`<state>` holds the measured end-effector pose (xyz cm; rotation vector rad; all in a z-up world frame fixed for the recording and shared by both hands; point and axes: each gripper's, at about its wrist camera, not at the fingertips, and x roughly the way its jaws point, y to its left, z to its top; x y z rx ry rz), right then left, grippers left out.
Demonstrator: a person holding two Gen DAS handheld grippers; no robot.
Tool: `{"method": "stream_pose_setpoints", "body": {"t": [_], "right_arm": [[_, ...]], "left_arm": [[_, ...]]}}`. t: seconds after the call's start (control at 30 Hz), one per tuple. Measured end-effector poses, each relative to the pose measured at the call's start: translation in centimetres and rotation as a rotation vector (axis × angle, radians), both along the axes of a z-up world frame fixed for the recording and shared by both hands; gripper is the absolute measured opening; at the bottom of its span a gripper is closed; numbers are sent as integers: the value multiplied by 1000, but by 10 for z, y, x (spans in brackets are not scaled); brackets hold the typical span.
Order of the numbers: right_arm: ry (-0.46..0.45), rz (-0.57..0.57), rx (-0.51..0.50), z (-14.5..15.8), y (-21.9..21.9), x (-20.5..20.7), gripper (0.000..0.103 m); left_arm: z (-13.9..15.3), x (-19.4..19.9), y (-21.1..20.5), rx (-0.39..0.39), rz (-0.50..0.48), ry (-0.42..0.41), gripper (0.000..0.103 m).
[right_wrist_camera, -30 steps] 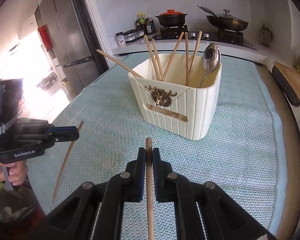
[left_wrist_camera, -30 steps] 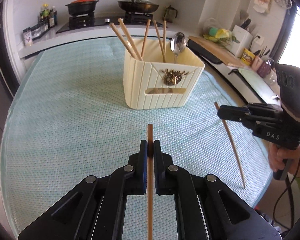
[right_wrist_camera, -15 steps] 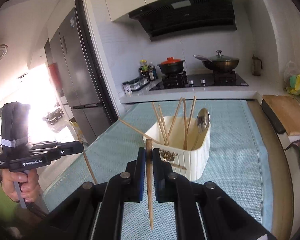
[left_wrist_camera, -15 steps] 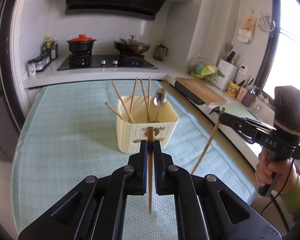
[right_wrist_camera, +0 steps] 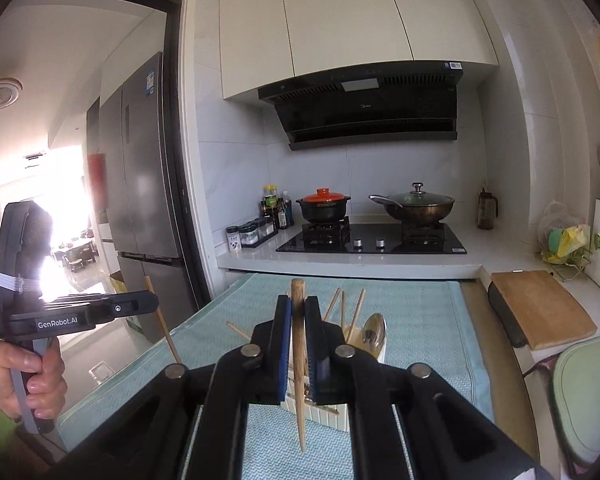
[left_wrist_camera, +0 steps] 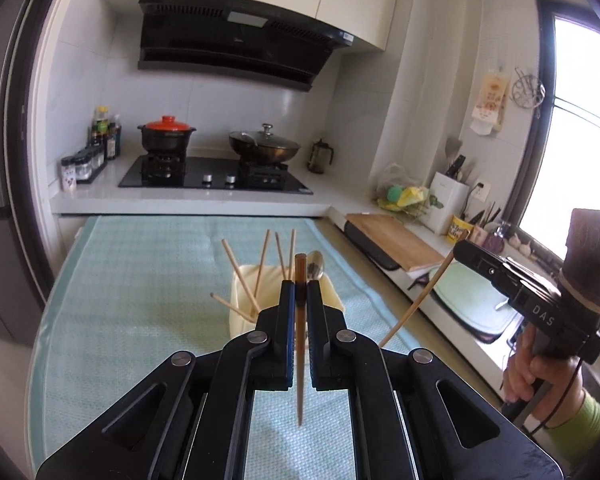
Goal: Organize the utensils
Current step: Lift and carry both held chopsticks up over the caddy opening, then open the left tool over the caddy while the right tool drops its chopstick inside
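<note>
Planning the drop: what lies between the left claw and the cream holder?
Nothing stands between them in the left wrist view: the left claw, shut on a chopstick, hangs before the cream holder over bare green mat.

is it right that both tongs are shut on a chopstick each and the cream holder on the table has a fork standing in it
Not a fork: the right wrist view shows a spoon standing in the cream holder. The rest holds: the left tongs and right tongs are each shut on a chopstick.

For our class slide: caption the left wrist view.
Left gripper holds a chopstick above the cream utensil holder; right gripper holds another.
</note>
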<state>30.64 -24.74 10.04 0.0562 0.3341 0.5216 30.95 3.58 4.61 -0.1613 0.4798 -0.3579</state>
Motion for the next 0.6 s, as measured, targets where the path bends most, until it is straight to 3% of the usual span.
{"method": "stream_pose_setpoints", "body": {"t": [0.37, 0.47, 0.6], "right_arm": [[-119, -62, -9, 46, 5, 33, 7], [-152, -80, -2, 50, 10, 47, 7], [-124, -96, -12, 35, 18, 77, 7]], "left_arm": [[54, 42, -8, -20, 72, -149, 3], [53, 62, -16, -17, 102, -171, 3], [34, 90, -29, -3, 127, -139, 3]]}}
